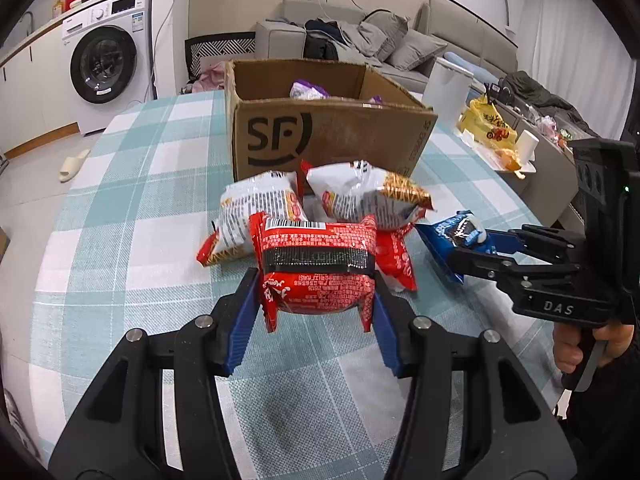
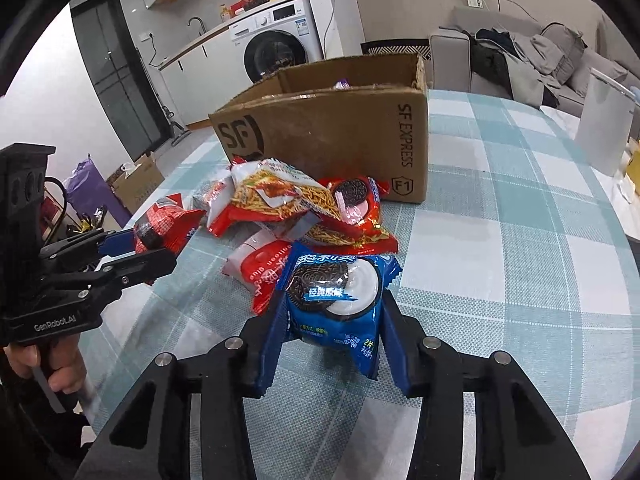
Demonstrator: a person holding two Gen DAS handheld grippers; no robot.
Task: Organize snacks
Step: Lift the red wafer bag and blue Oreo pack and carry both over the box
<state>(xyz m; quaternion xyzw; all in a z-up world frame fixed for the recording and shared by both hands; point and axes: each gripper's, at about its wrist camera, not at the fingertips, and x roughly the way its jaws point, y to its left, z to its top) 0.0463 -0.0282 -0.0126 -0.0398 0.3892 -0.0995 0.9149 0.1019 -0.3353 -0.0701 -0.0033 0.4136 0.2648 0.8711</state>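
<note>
My left gripper (image 1: pixel 316 286) is shut on a red snack packet (image 1: pixel 316 248), held above the checked tablecloth (image 1: pixel 140 200). The right gripper (image 2: pixel 334 300) is shut on a blue Oreo packet (image 2: pixel 336 292), its pads pressing on both sides. Between and beyond them lies a pile of packets: white and red noodle snacks (image 1: pixel 256 212) (image 2: pixel 276 196), a red Oreo packet (image 2: pixel 356 196) and a red and white packet (image 2: pixel 260 272). Behind the pile stands an open SF cardboard box (image 1: pixel 320 136) (image 2: pixel 320 132) with a purple packet (image 1: pixel 306 90) inside. A hand grips each handle.
A white appliance (image 1: pixel 446 84) and a yellow bag (image 1: pixel 486 124) stand at the table's far right edge. Beyond the table are a washing machine (image 1: pixel 104 64) and a grey sofa (image 1: pixel 360 36) with clothes on it. A slipper (image 1: pixel 74 164) lies on the floor.
</note>
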